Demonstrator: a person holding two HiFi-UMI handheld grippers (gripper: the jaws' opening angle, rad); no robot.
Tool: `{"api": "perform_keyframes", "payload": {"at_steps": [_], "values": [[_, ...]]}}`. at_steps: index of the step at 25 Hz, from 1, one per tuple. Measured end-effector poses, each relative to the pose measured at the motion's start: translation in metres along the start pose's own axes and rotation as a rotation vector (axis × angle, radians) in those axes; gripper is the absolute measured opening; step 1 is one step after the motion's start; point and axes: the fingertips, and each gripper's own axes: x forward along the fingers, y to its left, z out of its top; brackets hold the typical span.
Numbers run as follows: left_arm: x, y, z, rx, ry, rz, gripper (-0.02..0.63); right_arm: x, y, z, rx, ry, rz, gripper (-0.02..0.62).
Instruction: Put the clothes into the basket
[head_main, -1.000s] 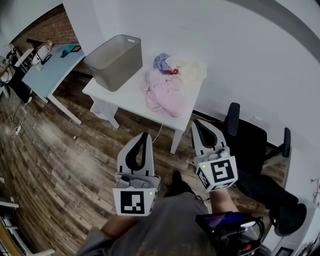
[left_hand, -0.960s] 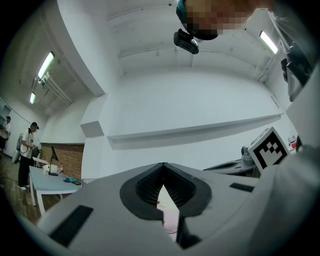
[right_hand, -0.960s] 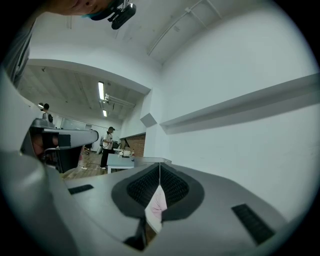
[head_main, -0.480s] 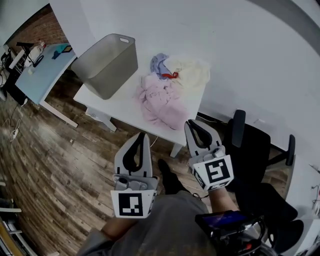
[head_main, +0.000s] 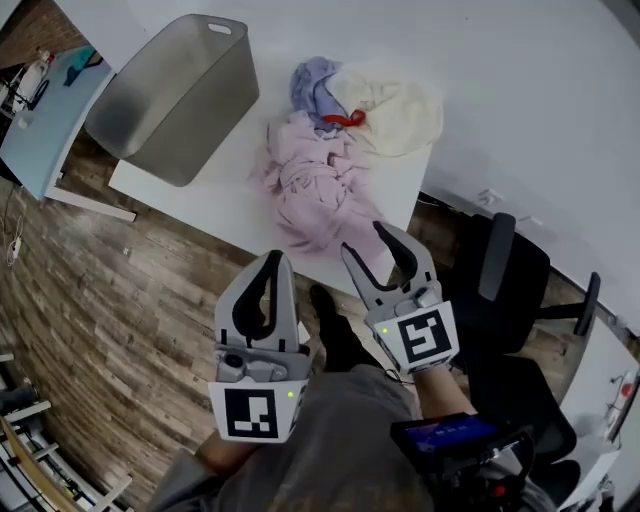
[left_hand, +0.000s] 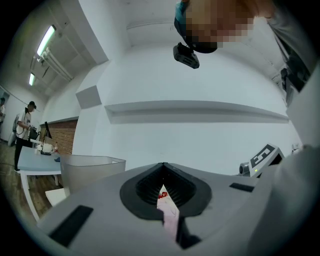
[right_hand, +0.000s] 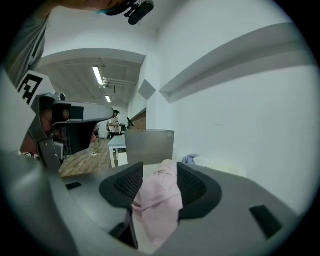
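Now: clothes (head_main: 335, 160) lie heaped on the white counter (head_main: 215, 195), pink piece (head_main: 318, 205) nearest, cream and lilac behind. Basket (head_main: 175, 90) stands at the counter's left end, apart from the heap. Left tongs (head_main: 277, 262) closed tip to tip, holding nothing, short of the counter edge. Right tongs (head_main: 364, 238) part open, jaws just been opening, nothing gripped; tips at the near edge, close to the pink piece.

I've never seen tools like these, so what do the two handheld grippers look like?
Both the left gripper and right gripper are pale grey plastic, with curved tongs lined in ribbed black padding that taper to a point. Each carries a white cube printed with black square markers and a small green light.
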Motion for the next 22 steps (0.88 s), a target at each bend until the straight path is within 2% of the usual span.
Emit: {"api": "perform_keyframes", "payload": {"at_steps": [5, 8, 10, 15, 22], "values": [[0.037, 0.023, -0.030, -0.005, 0.054, 0.012, 0.008, 0.047, -0.010, -0.041, 0.045, 0.111, 0.031, 0.316], [0.055, 0.038, -0.049, -0.012, 0.090, 0.019, 0.008, 0.076, -0.009, -0.069, 0.047, 0.189, 0.073, 0.424], [0.068, 0.049, -0.057, -0.011, 0.103, 0.027, 0.008, 0.094, -0.007, -0.086, 0.049, 0.241, 0.103, 0.470], [0.089, 0.073, -0.065, -0.011, 0.116, 0.057, 0.009, 0.124, -0.004, -0.124, 0.041, 0.351, 0.156, 0.517], [0.093, 0.084, -0.073, -0.014, 0.121, 0.084, 0.008, 0.139, -0.004, -0.142, 0.047, 0.414, 0.198, 0.518]]}}
